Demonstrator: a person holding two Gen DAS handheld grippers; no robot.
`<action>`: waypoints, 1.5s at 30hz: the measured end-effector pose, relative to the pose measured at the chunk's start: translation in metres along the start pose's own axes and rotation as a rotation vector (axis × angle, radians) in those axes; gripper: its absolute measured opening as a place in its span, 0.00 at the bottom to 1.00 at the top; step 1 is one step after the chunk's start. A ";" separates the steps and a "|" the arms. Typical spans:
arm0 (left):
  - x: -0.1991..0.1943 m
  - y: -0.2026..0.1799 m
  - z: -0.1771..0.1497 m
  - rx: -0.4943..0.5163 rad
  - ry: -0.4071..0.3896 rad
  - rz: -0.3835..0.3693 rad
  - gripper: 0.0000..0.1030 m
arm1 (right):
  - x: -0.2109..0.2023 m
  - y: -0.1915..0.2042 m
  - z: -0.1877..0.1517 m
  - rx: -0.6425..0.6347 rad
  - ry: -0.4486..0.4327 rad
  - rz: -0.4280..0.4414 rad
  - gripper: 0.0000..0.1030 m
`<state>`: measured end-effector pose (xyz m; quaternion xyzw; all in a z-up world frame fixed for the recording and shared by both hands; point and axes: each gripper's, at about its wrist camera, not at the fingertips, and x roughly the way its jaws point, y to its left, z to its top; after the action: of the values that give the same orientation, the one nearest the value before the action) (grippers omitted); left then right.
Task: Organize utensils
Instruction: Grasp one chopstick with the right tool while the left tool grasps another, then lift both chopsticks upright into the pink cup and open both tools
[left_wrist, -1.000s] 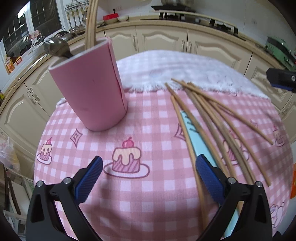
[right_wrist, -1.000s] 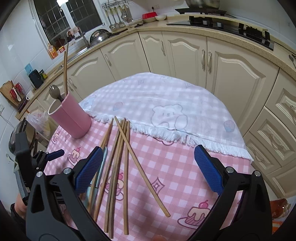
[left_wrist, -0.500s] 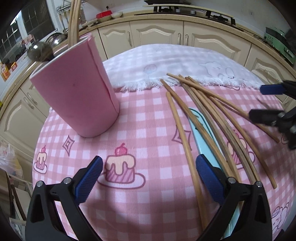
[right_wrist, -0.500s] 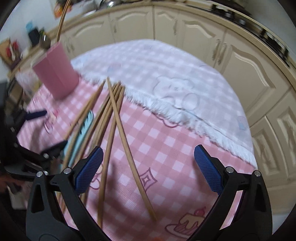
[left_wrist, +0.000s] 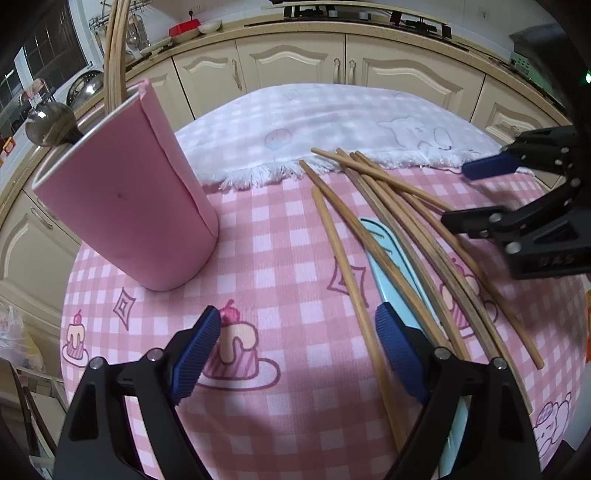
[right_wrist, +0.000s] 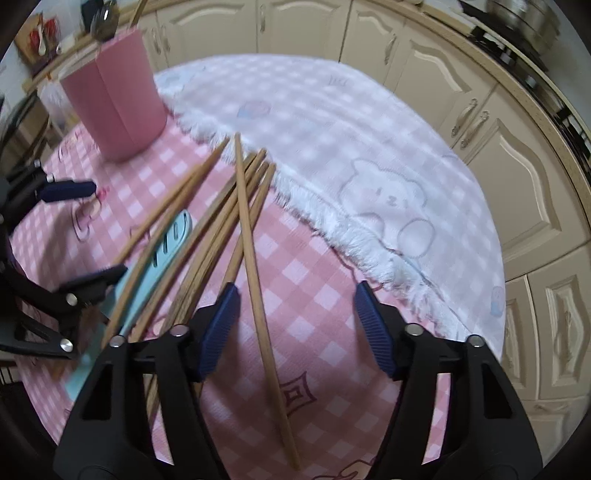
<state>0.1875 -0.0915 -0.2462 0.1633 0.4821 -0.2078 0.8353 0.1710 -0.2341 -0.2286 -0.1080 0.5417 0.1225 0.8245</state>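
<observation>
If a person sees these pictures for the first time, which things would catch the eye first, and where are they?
The tall pink cup stands at the table's left, with chopsticks and a metal spoon rising from it. Loose wooden chopsticks fan across the pink checked tablecloth, over a light blue utensil. Both open grippers, left and right, hover over them.

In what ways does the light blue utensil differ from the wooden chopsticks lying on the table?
The light blue utensil is flat and wide, with slots near its end; the wooden chopsticks are thin, brown, plain sticks. The utensil is single and lies partly beneath the chopsticks, which are many and cross over it. Both lie on the pink checked tablecloth, outside the pink cup.
</observation>
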 end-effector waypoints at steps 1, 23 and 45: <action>0.001 0.001 0.001 -0.004 0.003 -0.015 0.77 | 0.001 -0.001 0.002 0.001 -0.003 0.008 0.52; -0.039 0.008 -0.007 -0.072 -0.109 -0.137 0.05 | -0.056 -0.034 -0.014 0.279 -0.252 0.277 0.06; -0.191 0.087 0.021 -0.278 -0.659 -0.078 0.05 | -0.155 -0.015 0.030 0.340 -0.686 0.384 0.06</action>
<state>0.1613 0.0092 -0.0625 -0.0461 0.2166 -0.2135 0.9515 0.1422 -0.2528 -0.0733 0.1795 0.2587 0.2116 0.9253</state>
